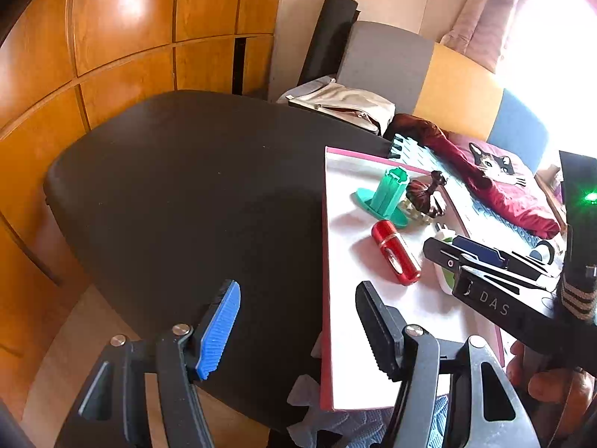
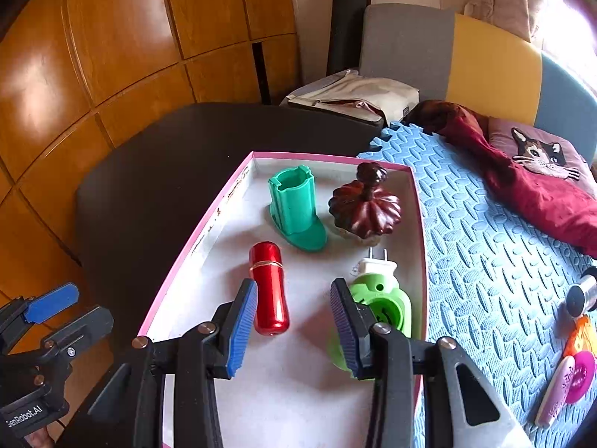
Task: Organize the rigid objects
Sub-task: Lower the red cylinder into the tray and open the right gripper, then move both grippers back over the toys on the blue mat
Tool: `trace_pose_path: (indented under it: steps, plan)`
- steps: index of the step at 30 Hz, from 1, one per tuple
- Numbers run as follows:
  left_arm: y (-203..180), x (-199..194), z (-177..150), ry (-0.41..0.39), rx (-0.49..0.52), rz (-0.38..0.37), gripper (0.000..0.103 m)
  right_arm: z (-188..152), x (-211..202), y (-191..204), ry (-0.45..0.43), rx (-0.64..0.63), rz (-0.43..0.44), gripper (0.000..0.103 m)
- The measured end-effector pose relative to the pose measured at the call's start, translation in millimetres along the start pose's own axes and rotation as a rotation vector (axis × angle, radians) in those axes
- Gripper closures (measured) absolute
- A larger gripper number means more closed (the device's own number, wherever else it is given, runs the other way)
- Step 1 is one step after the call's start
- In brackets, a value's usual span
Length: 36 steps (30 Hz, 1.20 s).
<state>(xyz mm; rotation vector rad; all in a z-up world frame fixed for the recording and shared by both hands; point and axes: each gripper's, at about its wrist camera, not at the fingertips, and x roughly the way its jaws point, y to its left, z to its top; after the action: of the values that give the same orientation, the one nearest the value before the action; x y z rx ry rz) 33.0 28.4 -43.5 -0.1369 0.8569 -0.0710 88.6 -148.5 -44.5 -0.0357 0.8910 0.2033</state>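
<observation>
A pink-rimmed white tray (image 2: 209,231) holds a red metal cylinder (image 2: 269,291), a teal plastic holder (image 2: 296,211), a dark red pumpkin-shaped lid (image 2: 367,207) and a green and white plug-in device (image 2: 384,298). My right gripper (image 2: 294,326) is open and empty above the tray, between the red cylinder and the green device. My left gripper (image 1: 298,328) is open and empty at the tray's left edge (image 1: 325,261), over the dark table (image 1: 186,186). The red cylinder (image 1: 395,252) and teal holder (image 1: 386,196) show in the left wrist view, where the right gripper (image 1: 436,252) covers the green device.
A blue foam mat (image 2: 485,242) lies right of the tray, with a metal cylinder (image 2: 584,295), an orange item (image 2: 582,336) and pink items (image 2: 571,384) at its right edge. A red cloth and cat cushion (image 2: 537,156) lie behind. Wooden cabinets (image 2: 93,56) stand to the left.
</observation>
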Motion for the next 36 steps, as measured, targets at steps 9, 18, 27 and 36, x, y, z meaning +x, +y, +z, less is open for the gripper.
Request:
trace_pose_path:
  steps: [9, 18, 27, 36]
  plan:
    - [-6.6, -1.4, -1.4, -0.001, 0.017, -0.004, 0.038, -4.1, -16.0, -2.4, -0.044, 0.010, -0.019, 0.062]
    - [-15.0, -3.4, -2.9, -0.003, 0.042, -0.010, 0.036, -5.7, -28.0, -9.7, -0.071, 0.038, -0.037, 0.062]
    - [-26.8, -8.5, -3.9, -0.012, 0.089, -0.022, 0.036, -14.2, -51.5, -26.5, -0.124, 0.075, -0.080, 0.062]
    - [-43.7, -6.7, -7.6, 0.009, 0.132, -0.052, 0.036, -32.7, -75.3, -62.5, -0.152, 0.162, -0.133, 0.061]
